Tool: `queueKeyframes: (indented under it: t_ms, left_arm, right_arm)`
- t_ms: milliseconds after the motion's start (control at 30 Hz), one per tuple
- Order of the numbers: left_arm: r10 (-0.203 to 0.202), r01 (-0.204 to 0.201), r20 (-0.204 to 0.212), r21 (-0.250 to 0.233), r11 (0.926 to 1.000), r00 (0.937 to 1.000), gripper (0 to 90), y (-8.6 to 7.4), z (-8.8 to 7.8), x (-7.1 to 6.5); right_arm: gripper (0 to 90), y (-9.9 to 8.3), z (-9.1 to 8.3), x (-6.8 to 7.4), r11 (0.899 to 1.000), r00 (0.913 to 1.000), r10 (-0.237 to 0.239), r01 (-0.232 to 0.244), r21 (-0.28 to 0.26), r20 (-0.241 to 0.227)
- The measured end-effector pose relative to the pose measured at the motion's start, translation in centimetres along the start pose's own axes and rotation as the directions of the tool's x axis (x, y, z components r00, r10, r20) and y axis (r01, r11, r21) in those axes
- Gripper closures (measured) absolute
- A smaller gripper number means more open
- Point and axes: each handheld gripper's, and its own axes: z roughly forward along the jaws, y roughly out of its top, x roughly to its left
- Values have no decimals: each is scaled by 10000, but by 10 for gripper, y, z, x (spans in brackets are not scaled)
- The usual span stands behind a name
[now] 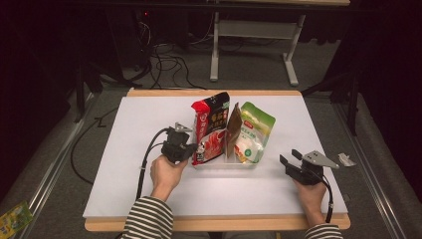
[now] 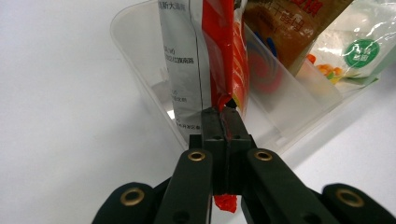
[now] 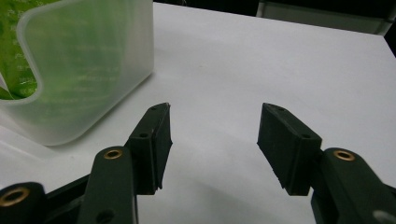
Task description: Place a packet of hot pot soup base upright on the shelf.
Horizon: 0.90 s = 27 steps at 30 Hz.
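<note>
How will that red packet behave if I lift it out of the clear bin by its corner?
The red packet looks like thin foil film, so it will probably sag and swing. The left gripper pinches only its edge, so it may slip. Leaning on the brown packet, it could drag that along.

High view: fixed above the person's side, looking forward and down over the white table (image 1: 149,189) from moderate distance, floor beyond. Left gripper view: rides the left gripper (image 2: 226,122), looking along its jaws at very close range; the clear plastic bin (image 2: 140,60) and red packet (image 2: 224,51) stand directly ahead. Right gripper view: rides the right gripper (image 3: 212,140), low over the table, the bin's corner (image 3: 93,70) ahead-left. All three views share that bin.
</note>
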Motion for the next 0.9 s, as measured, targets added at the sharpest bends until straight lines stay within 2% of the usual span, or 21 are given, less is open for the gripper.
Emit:
queueKeyframes:
  t_ms: [67, 133, 367, 467, 533, 733, 900]
  left_arm:
    - [43, -43, -48, -17, 10000, 10000, 900, -1, 0, -1]
    - [266, -266, -265, 25, 9996, 9993, 900, -3, 1, -5]
    - [119, -119, -162, -33, 9999, 9998, 900, -10, 3, -6]
    - [290, -280, -313, 311, 9991, 9991, 900, -15, 7, -8]
    - [255, -250, -223, 244, 9994, 9994, 900, -19, 8, -7]
    - [591, -575, -331, 448, 9973, 9977, 900, -21, 8, -9]
    - [392, -392, -29, 38, 9992, 9992, 900, -26, 6, -3]
  right_arm:
    - [448, 0, 0, 0, 10000, 10000, -33, 33, -4, -8]
    - [448, 0, 0, 0, 10000, 10000, -73, 73, -9, -10]
    - [447, 0, 0, 1, 10000, 10000, -11, 11, 39, 23]
    - [447, 0, 0, 1, 10000, 10000, -33, 33, 28, 21]
    - [448, 0, 0, 1, 10000, 10000, -10, 10, 48, 15]
    - [447, 0, 0, 0, 10000, 10000, -24, 24, 37, -12]
    - [445, 0, 0, 0, 9999, 9999, 136, -136, 77, -38]
